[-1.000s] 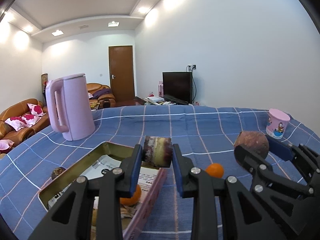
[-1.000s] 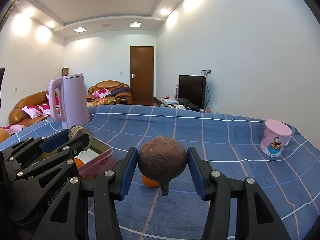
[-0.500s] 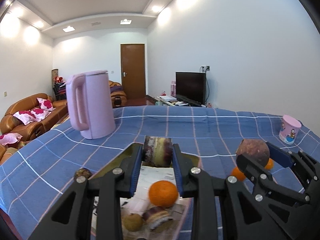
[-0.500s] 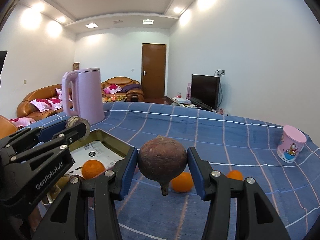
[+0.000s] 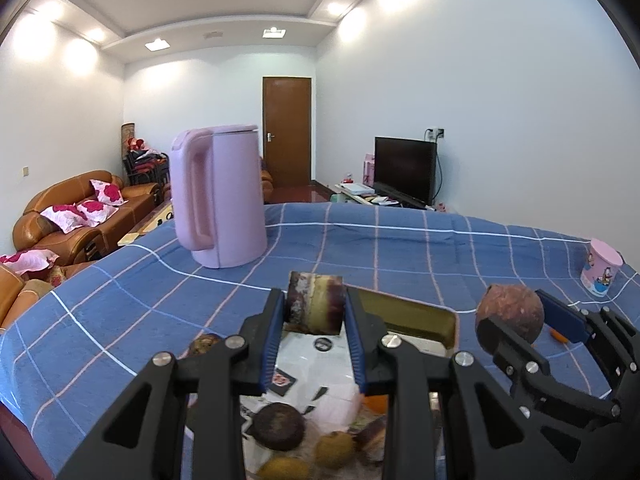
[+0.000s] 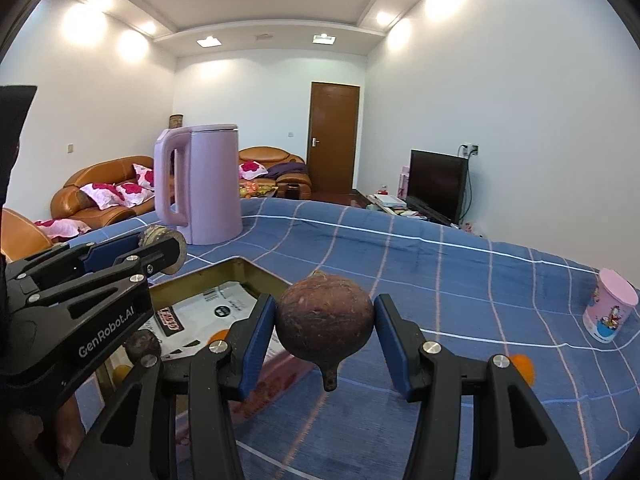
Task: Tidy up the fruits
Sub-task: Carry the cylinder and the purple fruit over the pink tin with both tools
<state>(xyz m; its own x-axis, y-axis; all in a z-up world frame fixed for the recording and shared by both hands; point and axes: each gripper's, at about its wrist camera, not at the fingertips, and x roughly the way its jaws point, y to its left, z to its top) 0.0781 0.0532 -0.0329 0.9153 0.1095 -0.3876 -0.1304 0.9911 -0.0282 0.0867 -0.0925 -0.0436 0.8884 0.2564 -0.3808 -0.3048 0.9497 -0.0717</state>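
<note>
My left gripper (image 5: 315,316) is shut on a short sugarcane piece (image 5: 316,308) and holds it above the metal tray (image 5: 416,314). The tray holds paper and several fruits, among them a dark round fruit (image 5: 279,426) and a yellowish one (image 5: 334,445). My right gripper (image 6: 325,330) is shut on a round brown fruit with a stem (image 6: 325,328), held above the tray's right edge (image 6: 256,270). The right gripper also shows in the left wrist view (image 5: 516,322), just right of the tray. An orange (image 6: 522,366) lies on the cloth to the right.
A pink kettle (image 5: 218,196) stands behind the tray on the blue checked tablecloth (image 5: 400,248). A pink cup (image 5: 602,274) stands at the far right. A small dark fruit (image 5: 202,344) lies on the cloth left of the tray. Sofas lie beyond the table's left edge.
Both grippers have moved left and over the tray, each still holding its fruit. The tray's contents now lie under the left gripper; the oranges on the cloth have fallen to the right.
</note>
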